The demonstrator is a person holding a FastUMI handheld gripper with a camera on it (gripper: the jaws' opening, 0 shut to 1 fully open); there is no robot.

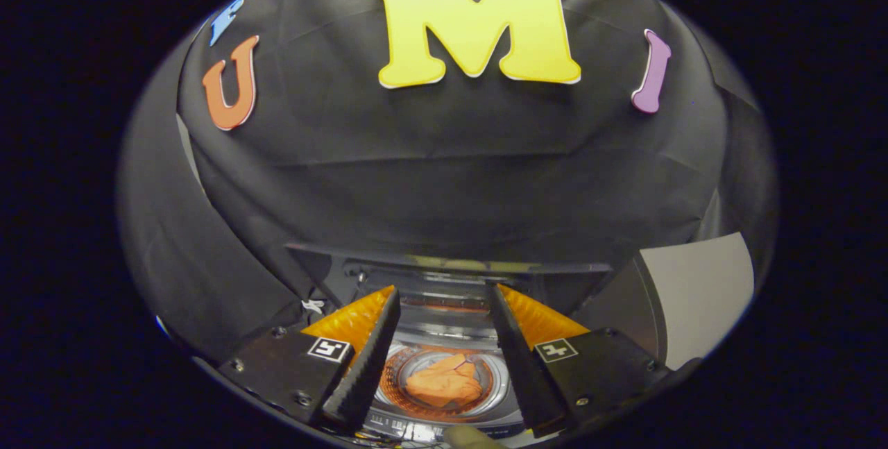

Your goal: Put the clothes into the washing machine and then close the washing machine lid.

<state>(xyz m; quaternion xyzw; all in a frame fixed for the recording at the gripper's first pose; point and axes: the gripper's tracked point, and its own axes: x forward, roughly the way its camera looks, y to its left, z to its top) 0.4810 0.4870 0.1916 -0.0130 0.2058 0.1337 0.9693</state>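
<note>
Gripper (444,310): fingers spread wide, nothing held, ribbed inner pads (371,359) facing the gap. Below, between the fingers, the washing machine (444,327) stands open; crumpled orange clothes (444,381) lie in its round, shiny metal drum (489,369). The raised lid (451,261) stands beyond the fingertips.

Black cloth wall (444,171) hangs behind everything, creased, draping down on both sides. A pale grey flat panel (701,289) stands off to the right, tilted, with a darker grey face (624,307) beside it. Small white scrap (313,306) on the cloth, lower left.
</note>
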